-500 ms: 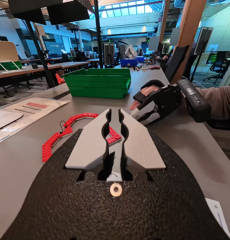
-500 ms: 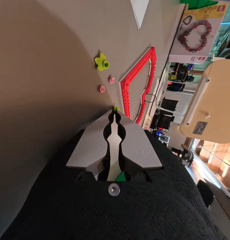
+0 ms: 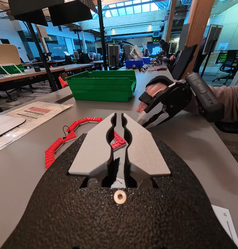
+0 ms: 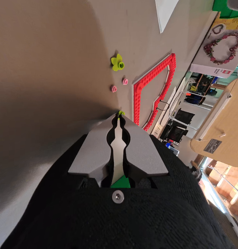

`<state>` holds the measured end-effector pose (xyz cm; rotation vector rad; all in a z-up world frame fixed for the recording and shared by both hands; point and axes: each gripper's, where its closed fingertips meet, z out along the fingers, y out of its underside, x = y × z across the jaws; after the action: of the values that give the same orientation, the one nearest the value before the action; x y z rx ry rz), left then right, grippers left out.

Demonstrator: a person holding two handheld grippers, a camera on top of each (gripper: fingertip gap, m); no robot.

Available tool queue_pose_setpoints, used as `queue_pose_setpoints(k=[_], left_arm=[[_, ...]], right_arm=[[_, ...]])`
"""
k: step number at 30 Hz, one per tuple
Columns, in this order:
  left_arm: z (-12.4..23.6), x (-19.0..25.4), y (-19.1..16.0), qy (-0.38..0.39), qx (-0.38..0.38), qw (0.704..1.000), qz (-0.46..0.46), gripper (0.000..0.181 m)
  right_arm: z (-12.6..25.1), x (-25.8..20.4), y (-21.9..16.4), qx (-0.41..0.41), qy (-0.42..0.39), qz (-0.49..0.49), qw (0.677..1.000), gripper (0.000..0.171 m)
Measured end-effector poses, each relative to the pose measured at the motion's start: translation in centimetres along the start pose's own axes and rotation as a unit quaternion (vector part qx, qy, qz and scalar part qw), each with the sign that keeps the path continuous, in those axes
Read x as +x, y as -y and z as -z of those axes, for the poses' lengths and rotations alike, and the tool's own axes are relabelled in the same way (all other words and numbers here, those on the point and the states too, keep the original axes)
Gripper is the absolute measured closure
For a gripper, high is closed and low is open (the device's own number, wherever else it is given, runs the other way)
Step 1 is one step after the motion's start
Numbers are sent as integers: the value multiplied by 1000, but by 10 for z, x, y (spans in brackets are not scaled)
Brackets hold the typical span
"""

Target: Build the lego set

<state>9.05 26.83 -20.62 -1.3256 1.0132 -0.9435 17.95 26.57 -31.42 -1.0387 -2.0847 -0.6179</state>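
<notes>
Lime piece (image 4: 120,113), pinched at right tool (image 4: 119,116) tips

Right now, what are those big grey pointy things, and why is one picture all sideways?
Those grey points are the fingers of hand-held grabbers. A person holds one in each hand, and each has a camera looking along its fingers.

One picture is from the left gripper. It is slightly open, holds nothing, and hangs over a red heart-shaped Lego frame on the grey table. A green bin sits behind.

The other is from the right gripper, turned sideways, so the table looks tilted. It pinches a tiny lime green piece. Nearby lie a lime flower piece and two pink round pieces.
</notes>
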Motion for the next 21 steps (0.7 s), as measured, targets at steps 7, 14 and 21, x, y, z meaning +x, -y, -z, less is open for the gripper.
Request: queue_pose_setpoints(k=[7,14,21], left_arm=[[2,-1,0,2,1,1000,2,180],[3,-3,0,6,-2,1000,0,181],[1,-1,-3,4,-9,1000,-5,181]], right_arm=[[2,-2,1,3,24,26,999,170],[6,-1,0,11,46,23,999,160],[20,2,-7,36,55,-80,995,144]])
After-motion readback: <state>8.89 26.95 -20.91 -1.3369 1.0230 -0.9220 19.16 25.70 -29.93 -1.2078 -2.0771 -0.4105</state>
